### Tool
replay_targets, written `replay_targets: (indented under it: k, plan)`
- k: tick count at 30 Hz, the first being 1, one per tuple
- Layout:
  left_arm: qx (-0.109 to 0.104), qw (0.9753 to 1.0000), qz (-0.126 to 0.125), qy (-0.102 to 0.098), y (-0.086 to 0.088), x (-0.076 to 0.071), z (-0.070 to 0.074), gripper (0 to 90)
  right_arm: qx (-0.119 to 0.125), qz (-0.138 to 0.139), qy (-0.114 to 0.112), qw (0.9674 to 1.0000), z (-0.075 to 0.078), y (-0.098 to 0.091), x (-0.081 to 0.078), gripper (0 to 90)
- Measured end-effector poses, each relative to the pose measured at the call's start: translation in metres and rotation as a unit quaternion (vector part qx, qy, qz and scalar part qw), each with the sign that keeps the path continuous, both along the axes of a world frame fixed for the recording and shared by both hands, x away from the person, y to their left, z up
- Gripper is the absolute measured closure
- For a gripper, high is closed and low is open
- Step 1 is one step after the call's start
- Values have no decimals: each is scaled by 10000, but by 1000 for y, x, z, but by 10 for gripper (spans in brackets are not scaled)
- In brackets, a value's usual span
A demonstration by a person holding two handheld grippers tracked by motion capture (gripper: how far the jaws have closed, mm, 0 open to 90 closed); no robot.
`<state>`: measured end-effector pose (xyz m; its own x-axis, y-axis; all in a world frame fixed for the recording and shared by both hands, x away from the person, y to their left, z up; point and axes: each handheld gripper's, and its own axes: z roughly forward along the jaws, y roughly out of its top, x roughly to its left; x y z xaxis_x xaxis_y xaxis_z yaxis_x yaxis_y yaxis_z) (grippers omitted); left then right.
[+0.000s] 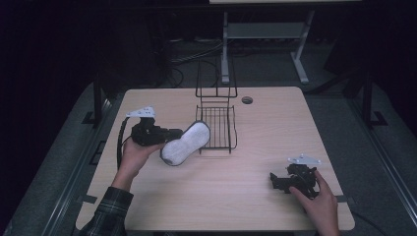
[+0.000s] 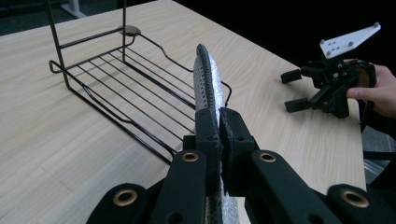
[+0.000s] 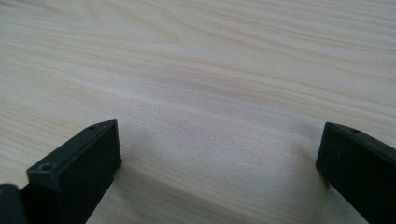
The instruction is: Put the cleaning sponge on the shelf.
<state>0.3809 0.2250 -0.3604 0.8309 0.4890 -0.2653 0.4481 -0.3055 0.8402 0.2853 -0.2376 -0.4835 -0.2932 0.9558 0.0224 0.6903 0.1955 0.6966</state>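
A black wire rack sits on the light wooden table, toward its far middle, with a flat grid bed and an upright wire back at the far end; nothing rests on the grid bed in the high view or in the left gripper view, where bare tabletop shows through the wires. The left gripper, held in the person's left hand, has its jaws closed tight on a peanut-shaped scrubbing sponge with a white textured face and a dark rim. The sponge is held up off the table, its far end just at the near left corner of the rack; whether it touches the wire cannot be told. In the left gripper view the sponge stands edge-on between the jaws, so only its dark rim and a strip of the glittery white face show, and its lower part is hidden behind the jaws. The right gripper lies low at the near right of the table in the person's right hand, well apart from the rack, its jaws spread wide with nothing between them; in the right gripper view only wood grain lies between the two jaw tips. A round grommet hole marks the tabletop beyond the rack. The surroundings past the table are dark and hard to make out.
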Motion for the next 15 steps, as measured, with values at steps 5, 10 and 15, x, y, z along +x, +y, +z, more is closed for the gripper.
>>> replay_targets:
  k: [5, 10, 15]
  plan:
    - [-31, 9999, 92, -28, -2, 10, 3, 868, 6, 0, 3, 10000, 0, 0, 0, 0]
    - [-72, 9998, 161, -19, -5, 22, 4, 868, 5, 1, 4, 10000, 0, 0, 0, 0]
    - [-49, 9998, 197, -23, -8, 31, 6, 868, 5, 1, 4, 10000, 0, 0, 0, 0]
